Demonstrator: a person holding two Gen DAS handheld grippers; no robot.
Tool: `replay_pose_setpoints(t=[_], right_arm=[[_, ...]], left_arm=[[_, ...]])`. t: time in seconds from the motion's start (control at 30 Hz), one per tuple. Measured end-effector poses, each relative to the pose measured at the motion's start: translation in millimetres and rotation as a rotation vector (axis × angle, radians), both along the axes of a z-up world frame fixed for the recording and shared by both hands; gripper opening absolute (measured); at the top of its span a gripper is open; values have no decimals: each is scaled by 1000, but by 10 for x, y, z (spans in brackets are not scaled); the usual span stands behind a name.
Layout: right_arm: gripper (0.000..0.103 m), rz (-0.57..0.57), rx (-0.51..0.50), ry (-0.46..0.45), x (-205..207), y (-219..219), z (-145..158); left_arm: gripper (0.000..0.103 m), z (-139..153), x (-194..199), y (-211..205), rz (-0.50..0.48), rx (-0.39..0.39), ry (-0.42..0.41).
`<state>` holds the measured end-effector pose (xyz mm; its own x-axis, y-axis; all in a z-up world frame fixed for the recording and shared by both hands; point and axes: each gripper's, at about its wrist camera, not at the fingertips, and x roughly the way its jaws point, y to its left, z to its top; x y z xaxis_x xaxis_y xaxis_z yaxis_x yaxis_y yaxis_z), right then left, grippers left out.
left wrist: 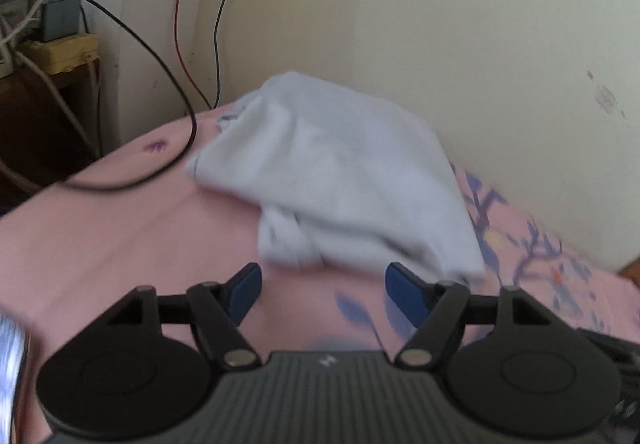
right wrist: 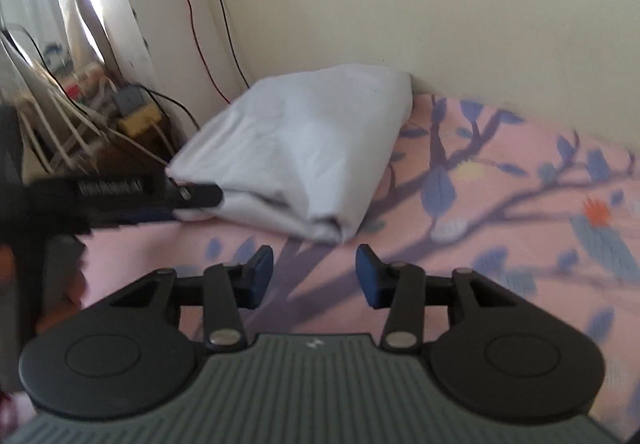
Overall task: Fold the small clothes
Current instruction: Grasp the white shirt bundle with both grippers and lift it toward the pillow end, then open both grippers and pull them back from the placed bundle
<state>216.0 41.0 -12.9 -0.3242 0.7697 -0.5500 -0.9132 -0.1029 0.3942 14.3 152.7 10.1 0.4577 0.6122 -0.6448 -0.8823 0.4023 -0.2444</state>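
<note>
Right wrist: pale blue folded cloth bundle on pink floral bedsheet, fold apparently done; right gripper and left gripper parted, empty; next, likely fetching another garment.

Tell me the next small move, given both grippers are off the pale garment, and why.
Probably draw both back and leave it. The pale garment already lies as a compact folded bundle on the pink sheet by the wall. The left gripper and right gripper stand open with nothing between the fingers.

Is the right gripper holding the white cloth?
No, the right gripper is open and empty, short of the folded white cloth.
</note>
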Motion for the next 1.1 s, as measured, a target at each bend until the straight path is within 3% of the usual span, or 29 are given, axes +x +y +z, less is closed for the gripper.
replay_pose_setpoints(t=[0.2, 0.33, 0.5, 0.67, 0.87, 1.1], right_arm=[[49, -50, -3, 13, -39, -520, -56], [49, -78, 11, -13, -5, -866, -55], [52, -130, 48, 41, 159, -1164, -54], [54, -167, 47, 82, 313, -1300, -76], [54, -156, 59, 76, 302, -1306, -85], [59, -160, 58, 67, 308, -1316, -102]], left_arm=[[76, -84, 18, -826, 27, 78, 44], [78, -51, 53, -1089, 47, 88, 60], [78, -65, 135, -1445, 37, 124, 129], [78, -67, 200, -1575, 56, 166, 183], [78, -84, 110, -1531, 103, 143, 145], [80, -82, 129, -1545, 109, 152, 155]])
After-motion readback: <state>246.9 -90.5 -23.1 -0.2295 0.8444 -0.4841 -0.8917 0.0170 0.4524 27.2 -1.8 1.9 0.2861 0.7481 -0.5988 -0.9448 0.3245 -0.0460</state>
